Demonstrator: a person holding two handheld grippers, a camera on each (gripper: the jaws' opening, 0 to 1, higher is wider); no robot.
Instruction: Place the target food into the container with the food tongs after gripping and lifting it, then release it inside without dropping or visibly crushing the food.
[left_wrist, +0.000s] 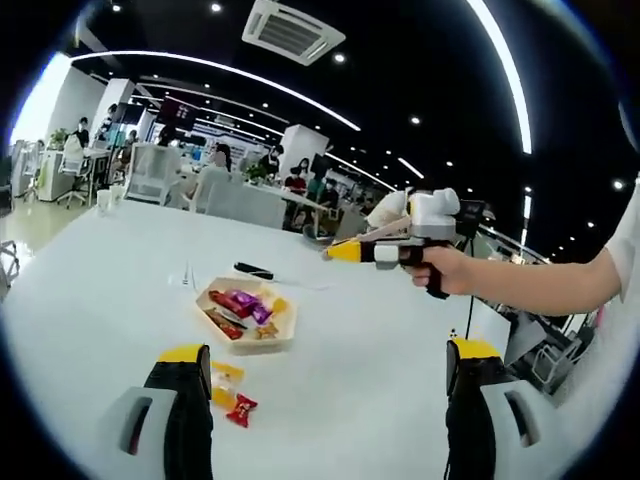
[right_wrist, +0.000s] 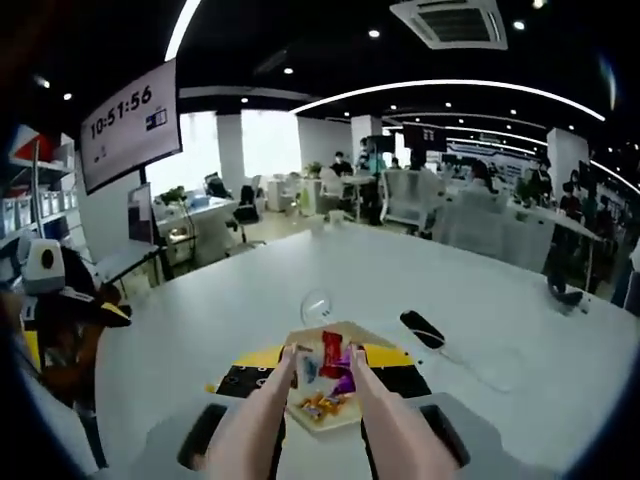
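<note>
Red candy (right_wrist: 331, 354) pinched in tongs (right_wrist: 330, 400) above container (right_wrist: 325, 412).

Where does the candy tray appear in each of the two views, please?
Left gripper view: the candy tray sits lower centre-left on the white table, just above the left jaw.
Right gripper view: the candy tray lies bottom centre, under the food tongs.
Shared landmark: the black object on the table just beyond the tray.

A black marker (left_wrist: 254, 271) lies on the white table (left_wrist: 110, 270).
</note>
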